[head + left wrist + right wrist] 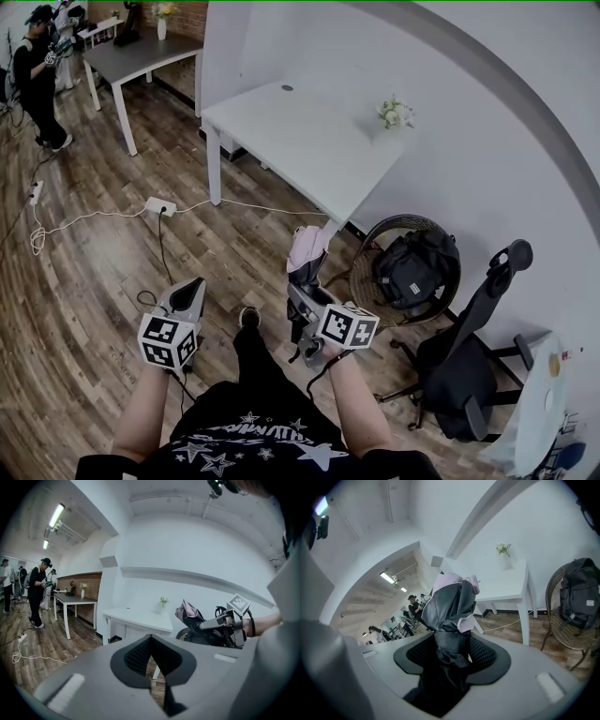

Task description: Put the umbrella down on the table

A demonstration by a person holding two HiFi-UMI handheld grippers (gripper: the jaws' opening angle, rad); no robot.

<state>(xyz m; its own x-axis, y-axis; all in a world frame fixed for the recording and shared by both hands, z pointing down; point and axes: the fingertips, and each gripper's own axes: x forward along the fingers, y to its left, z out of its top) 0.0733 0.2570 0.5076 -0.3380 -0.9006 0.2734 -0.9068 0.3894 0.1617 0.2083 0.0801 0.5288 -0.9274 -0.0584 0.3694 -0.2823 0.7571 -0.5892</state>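
A folded umbrella (307,251), dark grey with pink trim, stands upright in my right gripper (302,298). In the right gripper view the umbrella (450,606) fills the space between the jaws, and the right gripper (450,654) is shut on its lower part. The white table (300,141) lies ahead of the umbrella, its near corner just beyond the tip. My left gripper (192,292) hangs to the left over the wooden floor, holding nothing. In the left gripper view its jaws meet at a thin slit (150,667), with the umbrella (188,613) and the table (136,618) beyond.
A small vase of flowers (396,114) stands at the table's far side by the wall. A wicker chair (370,246) with a black backpack (412,267) sits right of the table, and an office chair (469,366) nearer. A power strip (159,204) with cables lies on the floor. A person (37,80) stands by a grey table (141,56).
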